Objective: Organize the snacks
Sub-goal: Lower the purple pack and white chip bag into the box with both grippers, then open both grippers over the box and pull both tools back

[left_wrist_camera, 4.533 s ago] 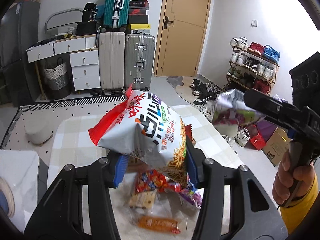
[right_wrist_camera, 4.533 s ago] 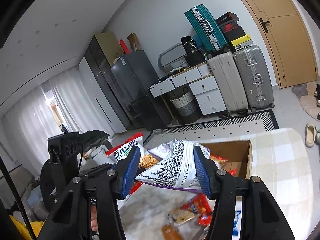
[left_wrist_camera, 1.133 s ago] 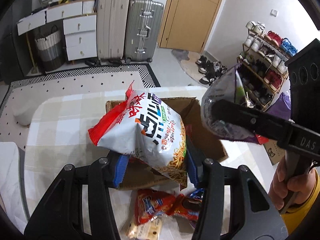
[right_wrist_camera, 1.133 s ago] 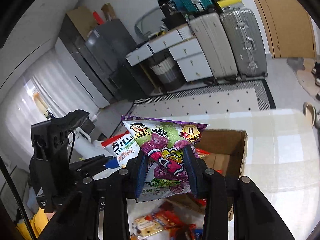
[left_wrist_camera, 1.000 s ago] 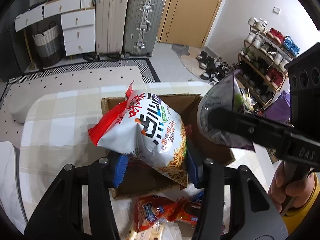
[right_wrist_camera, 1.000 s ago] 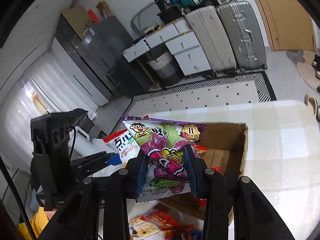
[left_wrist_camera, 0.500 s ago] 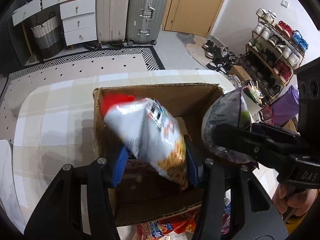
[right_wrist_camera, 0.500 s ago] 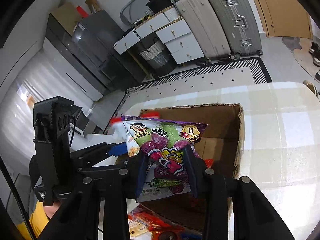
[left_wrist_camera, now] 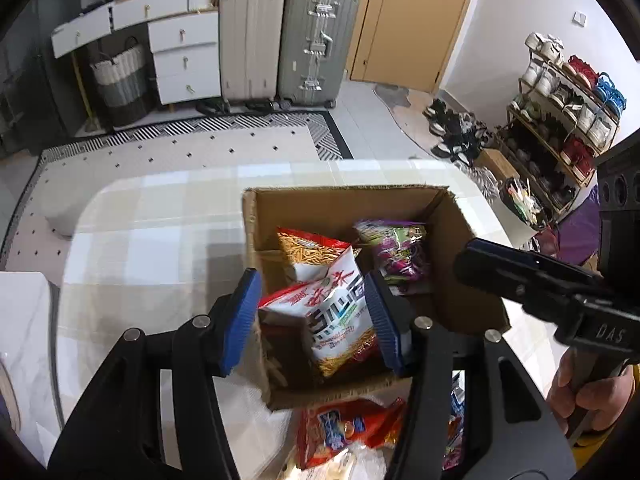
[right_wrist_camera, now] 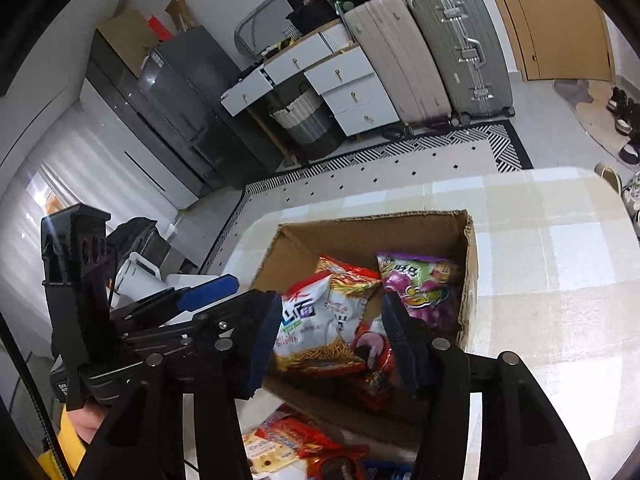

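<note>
The cardboard box [left_wrist_camera: 472,304] stands open-topped on the checked bench [left_wrist_camera: 160,240], and everything here is placed against it. The left gripper [left_wrist_camera: 312,316] hangs over the box's near-left part with its blue pads spread; its jaws have just been opening, and the white-and-red snack bag [left_wrist_camera: 336,308] lies between them inside the box, loose from the pads as far as the left wrist view shows. Behind that bag, toward the box's far wall, a red-topped bag of stick snacks [left_wrist_camera: 308,252] leans, and the purple snack bag [left_wrist_camera: 400,252] rests in the far-right part of the box. The right gripper [right_wrist_camera: 328,344] hovers over the box's near edge, its jaws also just opened, with nothing clamped; in the right wrist view the purple snack bag [right_wrist_camera: 420,292] lies beyond its right finger, against the box's right wall [right_wrist_camera: 470,272], and the white-and-red snack bag [right_wrist_camera: 320,320] sits toward the left finger. A red packet [right_wrist_camera: 376,364] lies in the box's near part below the right gripper. Outside the box, just in front of its near wall, more wrapped snacks [left_wrist_camera: 348,428] lie on the bench. To the right of the box, a hand [left_wrist_camera: 588,392] with a yellow sleeve grips the right gripper's handle.
</note>
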`<state>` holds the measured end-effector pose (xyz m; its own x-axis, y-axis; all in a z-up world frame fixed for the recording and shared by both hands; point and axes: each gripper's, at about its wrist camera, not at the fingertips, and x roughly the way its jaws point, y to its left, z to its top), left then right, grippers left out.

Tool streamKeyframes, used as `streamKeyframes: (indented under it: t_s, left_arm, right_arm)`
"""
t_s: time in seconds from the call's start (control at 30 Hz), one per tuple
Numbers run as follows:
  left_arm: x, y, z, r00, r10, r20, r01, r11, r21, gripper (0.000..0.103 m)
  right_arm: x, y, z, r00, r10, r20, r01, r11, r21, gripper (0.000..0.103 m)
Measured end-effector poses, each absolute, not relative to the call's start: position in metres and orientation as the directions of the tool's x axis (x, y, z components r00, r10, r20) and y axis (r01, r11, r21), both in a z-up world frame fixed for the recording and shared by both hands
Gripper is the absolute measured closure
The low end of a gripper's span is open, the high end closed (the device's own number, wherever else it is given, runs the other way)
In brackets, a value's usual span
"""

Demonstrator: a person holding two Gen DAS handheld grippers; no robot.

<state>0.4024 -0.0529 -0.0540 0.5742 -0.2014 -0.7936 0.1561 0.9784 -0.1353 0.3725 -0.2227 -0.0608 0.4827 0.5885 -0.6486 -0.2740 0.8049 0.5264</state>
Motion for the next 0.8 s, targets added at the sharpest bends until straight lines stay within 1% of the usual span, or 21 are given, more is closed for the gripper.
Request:
streamKeyframes:
  t_s: [0.07,0.17,0.23,0.3,0.33,0.37,0.4,0.5,0.57,0.6,0.67,0.8]
  left_arm:
    - [0.385,-0.05,-0.042,0.598,-0.185,-0.779,0.142,0.982,-0.125,0.049]
    - [0.351,-0.042,-0.021,0.649,-0.161,-0.743,0.117,0.987,-0.113,0.038]
    - [0.328,-0.04,-0.007,0.681,-0.156,-0.716,0.112,0.988,-0.109,0.035]
    - [0.298,-0.037,0.008,0.716,-0.158,-0.68,0.106,0.987,-0.118,0.034]
    - [0.281,-0.034,0.015,0.731,-0.162,-0.663,0.103,0.987,-0.127,0.034]
    - [0.268,-0.033,0.02,0.745,-0.166,-0.647,0.103,0.986,-0.134,0.03]
    - [0.256,-0.031,0.024,0.755,-0.164,-0.635,0.099,0.986,-0.136,0.026]
    - [0.21,-0.026,0.043,0.804,-0.138,-0.579,0.086,0.99,-0.116,0.024]
    - [0.182,-0.027,0.055,0.826,-0.124,-0.55,0.089,0.992,-0.09,0.023]
    - [0.17,-0.026,0.06,0.834,-0.12,-0.539,0.087,0.992,-0.086,0.022]
    - [0.144,-0.026,0.069,0.847,-0.12,-0.518,0.084,0.992,-0.093,0.02]
    - [0.099,-0.022,0.081,0.858,-0.133,-0.495,0.092,0.99,-0.106,0.019]
  right_arm:
    - [0.363,-0.225,-0.049,0.498,0.599,-0.627,-0.28,0.795,0.538,0.05]
    - [0.341,-0.225,-0.027,0.528,0.597,-0.604,-0.302,0.796,0.524,0.05]
    - [0.322,-0.225,-0.011,0.557,0.591,-0.583,-0.328,0.802,0.499,0.049]
    - [0.298,-0.224,0.006,0.59,0.586,-0.555,-0.353,0.806,0.476,0.043]
    - [0.287,-0.224,0.013,0.606,0.585,-0.539,-0.364,0.806,0.467,0.037]
    - [0.274,-0.224,0.021,0.623,0.585,-0.519,-0.375,0.806,0.458,0.034]
    - [0.259,-0.224,0.03,0.643,0.585,-0.495,-0.39,0.806,0.445,0.034]
    - [0.22,-0.224,0.052,0.676,0.589,-0.442,-0.428,0.803,0.415,0.032]
    - [0.194,-0.225,0.063,0.701,0.588,-0.404,-0.446,0.803,0.394,0.02]
    - [0.181,-0.225,0.068,0.714,0.584,-0.386,-0.454,0.806,0.381,0.018]
    - [0.153,-0.227,0.078,0.747,0.57,-0.341,-0.464,0.815,0.347,0.008]
    - [0.109,-0.226,0.087,0.774,0.562,-0.292,-0.474,0.82,0.321,0.003]
